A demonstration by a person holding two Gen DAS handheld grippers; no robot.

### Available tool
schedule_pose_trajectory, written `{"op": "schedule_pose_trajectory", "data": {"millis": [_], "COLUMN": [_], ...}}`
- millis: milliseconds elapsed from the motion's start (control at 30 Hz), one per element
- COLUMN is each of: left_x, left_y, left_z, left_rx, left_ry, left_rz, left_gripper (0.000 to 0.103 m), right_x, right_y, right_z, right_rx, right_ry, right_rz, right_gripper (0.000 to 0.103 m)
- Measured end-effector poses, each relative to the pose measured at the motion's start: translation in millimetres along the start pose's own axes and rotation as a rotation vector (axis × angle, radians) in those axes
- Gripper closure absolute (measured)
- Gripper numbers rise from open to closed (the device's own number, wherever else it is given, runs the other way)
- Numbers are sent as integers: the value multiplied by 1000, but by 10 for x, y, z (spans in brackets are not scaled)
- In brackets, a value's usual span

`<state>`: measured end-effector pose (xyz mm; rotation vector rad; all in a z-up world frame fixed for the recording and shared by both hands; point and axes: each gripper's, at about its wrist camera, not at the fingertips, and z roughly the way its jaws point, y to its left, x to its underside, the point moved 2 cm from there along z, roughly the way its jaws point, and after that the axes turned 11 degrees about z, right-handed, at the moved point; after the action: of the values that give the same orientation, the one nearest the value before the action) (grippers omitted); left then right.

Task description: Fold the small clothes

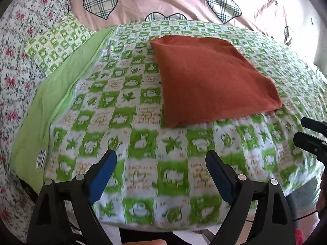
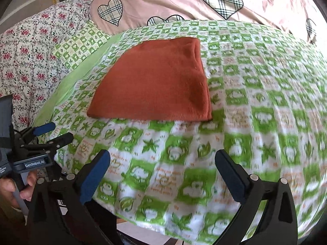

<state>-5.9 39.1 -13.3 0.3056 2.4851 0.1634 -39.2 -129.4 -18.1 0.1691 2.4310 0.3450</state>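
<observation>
Rust knit garment [image 1: 212, 77] looks soft, light, floppy; I'd pinch its near corners. Both jaws spread, empty.

Bright, soft daylight fills both views, strongest at the upper right, where the pink duvet [image 1: 163, 2] washes out to near white. Shadows are faint, just a thin dark line under the near edge of the rust-red cloth [image 2: 155, 79]. The green checked blanket [image 1: 143, 143] smears with motion blur toward the near and right edges. Fisheye bulge bows the bed, and black vignette clips the corners.
</observation>
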Motion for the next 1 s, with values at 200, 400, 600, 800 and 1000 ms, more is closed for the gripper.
{"op": "schedule_pose_trajectory", "data": {"millis": [200,400,600,800,1000], "left_x": [-152,-268,-348,-439,-561], "left_y": [-38,-52,-60,-15,39], "left_z": [132,238,344,335,280], "left_rx": [-11,-32,-45,-57,-61], "left_ry": [12,24,44,30,1], "left_rz": [6,13,26,14,-3], "left_gripper": [14,13,13,13,13], "right_x": [-162,-249,-318,-443,-587], "right_y": [1,-2,64,123,160], "right_z": [134,304,405,427,449], "right_rx": [20,49,50,28,35], "right_ry": [23,59,88,82,78], "right_rz": [-12,0,-27,-22,-28], "right_gripper": [1,1,1,1,1]}}
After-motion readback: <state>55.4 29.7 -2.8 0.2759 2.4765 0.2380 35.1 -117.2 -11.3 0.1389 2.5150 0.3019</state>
